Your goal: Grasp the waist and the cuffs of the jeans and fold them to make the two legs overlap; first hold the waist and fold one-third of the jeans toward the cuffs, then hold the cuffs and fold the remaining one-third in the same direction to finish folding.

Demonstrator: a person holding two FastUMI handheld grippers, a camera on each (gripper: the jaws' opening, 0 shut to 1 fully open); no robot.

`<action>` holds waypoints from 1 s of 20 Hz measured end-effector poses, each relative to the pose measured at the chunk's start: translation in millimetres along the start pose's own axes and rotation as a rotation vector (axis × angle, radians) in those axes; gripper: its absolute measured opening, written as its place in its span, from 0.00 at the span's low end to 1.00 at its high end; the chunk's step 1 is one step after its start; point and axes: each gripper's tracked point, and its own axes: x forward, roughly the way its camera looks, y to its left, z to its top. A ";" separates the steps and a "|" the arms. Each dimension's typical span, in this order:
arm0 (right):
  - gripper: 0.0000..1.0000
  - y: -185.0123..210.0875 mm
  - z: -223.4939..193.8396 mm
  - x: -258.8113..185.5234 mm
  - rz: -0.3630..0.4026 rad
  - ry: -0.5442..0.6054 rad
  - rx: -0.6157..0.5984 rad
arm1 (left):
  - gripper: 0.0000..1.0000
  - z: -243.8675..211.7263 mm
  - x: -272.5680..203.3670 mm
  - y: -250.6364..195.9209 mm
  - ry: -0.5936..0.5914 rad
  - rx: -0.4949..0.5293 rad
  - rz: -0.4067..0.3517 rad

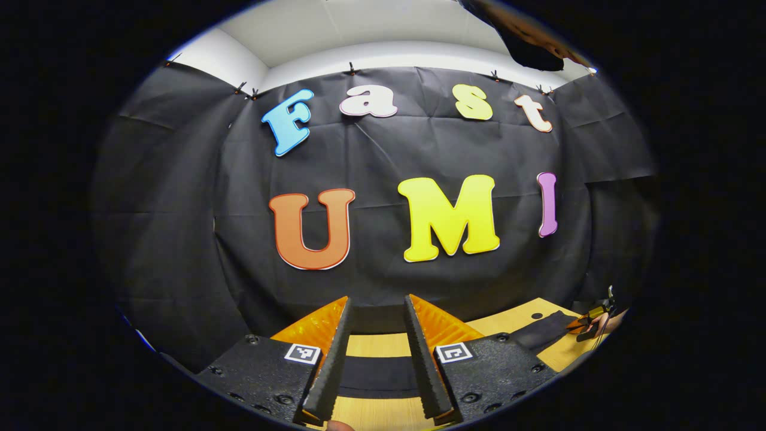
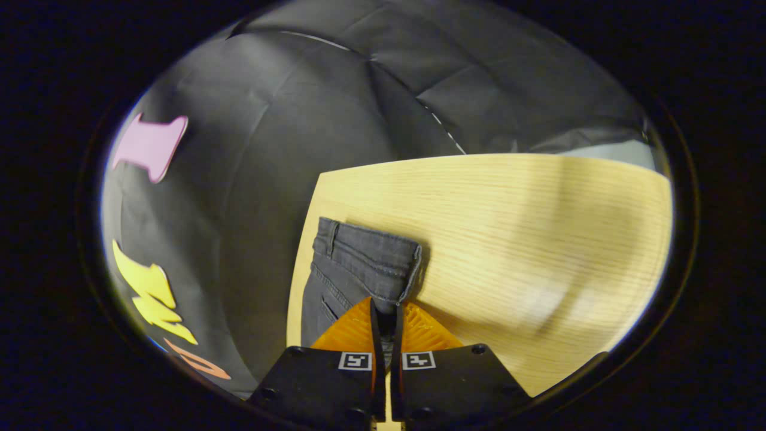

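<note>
In the right gripper view, dark grey jeans [image 2: 359, 266] lie on the light wooden table [image 2: 508, 239], with the waistband and a belt loop towards the far edge. My right gripper [image 2: 386, 306] is shut on the waist's near corner, and denim shows between its fingers. In the left gripper view, my left gripper [image 1: 378, 302] stands open low over the table [image 1: 371, 346]. A dark band of the jeans [image 1: 377, 377] crosses beneath its fingers without touching them. Far to the right, the right gripper [image 1: 589, 320] and a hand hold the jeans' other end [image 1: 544, 332].
The booth's black cloth wall [image 1: 179, 239] hangs close behind the table's far edge [image 2: 419, 164]. Bare wood spreads right of the waist [image 2: 568, 269]. A dark hole [image 1: 537, 315] marks the tabletop near the far gripper.
</note>
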 end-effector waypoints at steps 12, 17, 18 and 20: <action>0.03 169.4 -36.5 -98.6 0.204 -0.202 -0.539 | 0.99 -22.8 -21.6 16.0 0.054 0.006 0.004; 0.00 228.8 -96.3 -144.2 0.324 -0.224 -0.746 | 0.99 -24.2 -39.7 43.6 0.057 -0.010 0.047; 0.07 237.1 -109.2 -149.9 0.346 -0.224 -0.782 | 0.99 -24.6 -43.6 48.4 0.057 -0.014 0.056; 0.04 251.7 -135.7 -160.0 0.384 -0.217 -0.851 | 0.99 -24.3 -49.8 58.5 0.055 -0.024 0.071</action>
